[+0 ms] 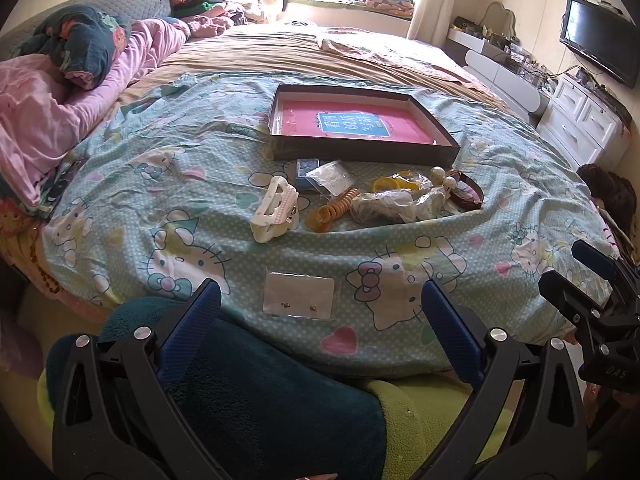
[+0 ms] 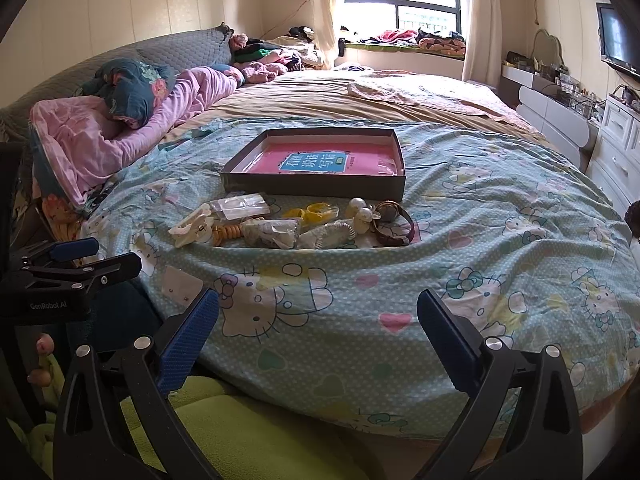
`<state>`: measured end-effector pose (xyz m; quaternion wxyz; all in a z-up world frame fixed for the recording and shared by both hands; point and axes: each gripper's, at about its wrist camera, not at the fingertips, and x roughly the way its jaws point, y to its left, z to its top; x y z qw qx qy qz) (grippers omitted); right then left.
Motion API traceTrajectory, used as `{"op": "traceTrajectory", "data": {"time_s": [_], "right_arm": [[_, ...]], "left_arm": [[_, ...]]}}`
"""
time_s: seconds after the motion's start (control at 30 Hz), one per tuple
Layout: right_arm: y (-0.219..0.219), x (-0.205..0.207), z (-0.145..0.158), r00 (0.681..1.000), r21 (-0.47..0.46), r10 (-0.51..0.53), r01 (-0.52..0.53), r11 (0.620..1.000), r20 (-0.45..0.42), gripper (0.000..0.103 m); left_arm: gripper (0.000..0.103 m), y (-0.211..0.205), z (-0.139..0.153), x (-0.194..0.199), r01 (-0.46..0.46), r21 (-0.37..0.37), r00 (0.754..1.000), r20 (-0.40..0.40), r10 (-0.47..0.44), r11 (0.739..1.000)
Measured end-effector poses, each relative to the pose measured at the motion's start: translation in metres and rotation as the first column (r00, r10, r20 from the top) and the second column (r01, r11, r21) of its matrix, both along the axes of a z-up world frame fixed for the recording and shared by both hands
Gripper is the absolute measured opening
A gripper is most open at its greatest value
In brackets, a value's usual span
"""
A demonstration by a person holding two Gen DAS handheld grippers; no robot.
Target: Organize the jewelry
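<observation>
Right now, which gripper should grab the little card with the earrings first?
Probably the left gripper. The earring card lies right between its open fingers, close in front. For the right gripper, the card sits off to its left, past its fingertip.

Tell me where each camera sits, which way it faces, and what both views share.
Left wrist: on the left gripper at the bed's near edge, facing the shallow dark cardboard box; the right gripper shows at right.
Right wrist: on the right gripper, further right, facing the same way; the left gripper and a fingertip show at left.
Shared: box, white plastic hair claw, small earring card, Hello Kitty sheet.
</observation>
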<state>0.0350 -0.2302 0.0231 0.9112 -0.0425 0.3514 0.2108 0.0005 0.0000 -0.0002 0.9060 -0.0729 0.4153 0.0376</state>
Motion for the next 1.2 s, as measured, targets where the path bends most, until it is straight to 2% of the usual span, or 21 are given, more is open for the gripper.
{"op": "traceTrajectory", "data": {"time_s": [0.73,1.2], "right_arm": [[0.001,-0.001,-0.002,1.000,0.002,0.000,0.000,1.000,0.004,0.099],[0.004,0.001,-0.002,1.000,0.011,-0.003,0.003,1.000,0.001,0.099]], "left_arm": [[0.094,-0.002,-0.006,-0.001,-0.002,0.007,1.000,-0.009,0.002,1.000],[0.094,0.003,-0.013,0.006,-0.001,0.022,0.998,-0.056,0.002,1.000]]}}
